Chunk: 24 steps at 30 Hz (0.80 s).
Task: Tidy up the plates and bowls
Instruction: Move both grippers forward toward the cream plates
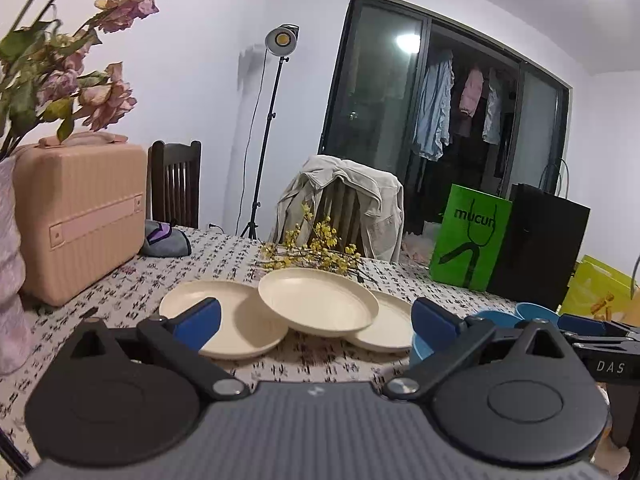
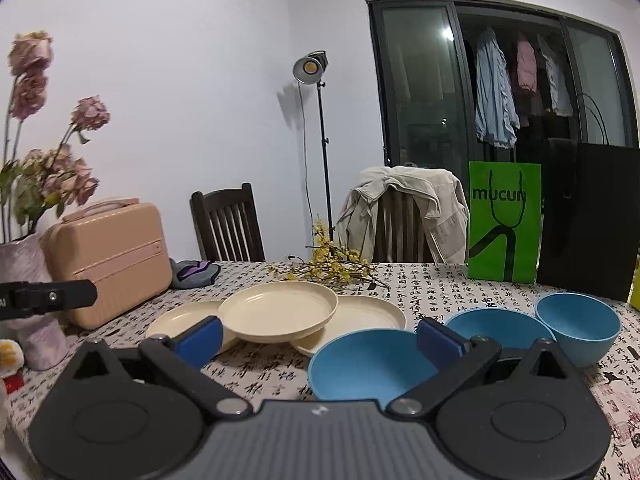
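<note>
Three cream plates lie in an overlapping cluster on the patterned tablecloth: a left plate (image 1: 224,316) (image 2: 180,318), a middle plate (image 1: 318,300) (image 2: 278,310) resting tilted on the other two, and a right plate (image 1: 384,326) (image 2: 368,314). Three blue bowls stand to the right: a near bowl (image 2: 368,364), a middle bowl (image 2: 498,326) and a far right bowl (image 2: 578,324). My left gripper (image 1: 316,320) is open, just short of the plates, holding nothing. My right gripper (image 2: 320,338) is open before the near bowl, holding nothing. In the left wrist view the bowls (image 1: 536,312) are partly hidden.
A pink case (image 1: 80,216) (image 2: 108,256) and a vase of dried flowers (image 2: 28,292) stand at the left. Yellow flower sprigs (image 1: 316,252) lie behind the plates. A green bag (image 2: 504,220) and a black bag (image 2: 588,220) stand at the back right. Two chairs face the far edge.
</note>
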Each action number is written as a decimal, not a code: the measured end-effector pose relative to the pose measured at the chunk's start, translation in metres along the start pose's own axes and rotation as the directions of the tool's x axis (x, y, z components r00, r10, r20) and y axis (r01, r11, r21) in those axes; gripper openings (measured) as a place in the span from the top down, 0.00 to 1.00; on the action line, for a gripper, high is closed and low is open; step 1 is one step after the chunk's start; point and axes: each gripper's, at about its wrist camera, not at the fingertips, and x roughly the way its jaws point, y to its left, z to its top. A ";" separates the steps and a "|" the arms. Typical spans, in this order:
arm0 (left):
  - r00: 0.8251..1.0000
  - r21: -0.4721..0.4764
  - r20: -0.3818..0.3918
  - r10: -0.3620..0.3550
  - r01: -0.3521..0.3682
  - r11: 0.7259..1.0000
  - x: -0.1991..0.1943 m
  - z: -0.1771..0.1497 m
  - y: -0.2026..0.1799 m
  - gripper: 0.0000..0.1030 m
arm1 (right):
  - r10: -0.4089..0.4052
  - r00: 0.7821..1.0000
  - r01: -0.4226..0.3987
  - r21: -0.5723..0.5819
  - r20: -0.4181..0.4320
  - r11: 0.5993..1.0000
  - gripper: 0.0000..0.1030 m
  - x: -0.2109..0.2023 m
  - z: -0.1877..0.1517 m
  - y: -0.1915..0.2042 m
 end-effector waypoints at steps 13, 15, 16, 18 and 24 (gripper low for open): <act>0.998 -0.048 -0.044 0.036 -0.038 0.998 0.068 0.044 0.000 0.00 | -0.036 0.999 0.037 -0.008 0.016 0.999 0.00 0.054 0.034 -0.007; 0.998 -0.068 -0.052 0.043 -0.046 0.997 0.078 0.047 0.001 0.00 | -0.033 0.999 0.033 0.001 0.011 0.999 0.00 0.063 0.040 -0.011; 0.997 -0.076 -0.059 0.049 -0.054 0.996 0.084 0.050 0.002 0.00 | -0.035 0.999 0.035 0.004 0.012 0.999 0.00 0.067 0.042 -0.012; 0.995 -0.087 -0.070 0.066 -0.072 0.994 0.096 0.054 0.003 0.00 | -0.041 0.999 0.041 0.008 0.008 0.999 0.00 0.076 0.047 -0.015; 0.989 -0.152 -0.109 0.097 -0.113 0.982 0.129 0.064 0.011 0.00 | 0.003 0.997 0.002 0.069 -0.079 0.998 0.00 0.114 0.060 -0.028</act>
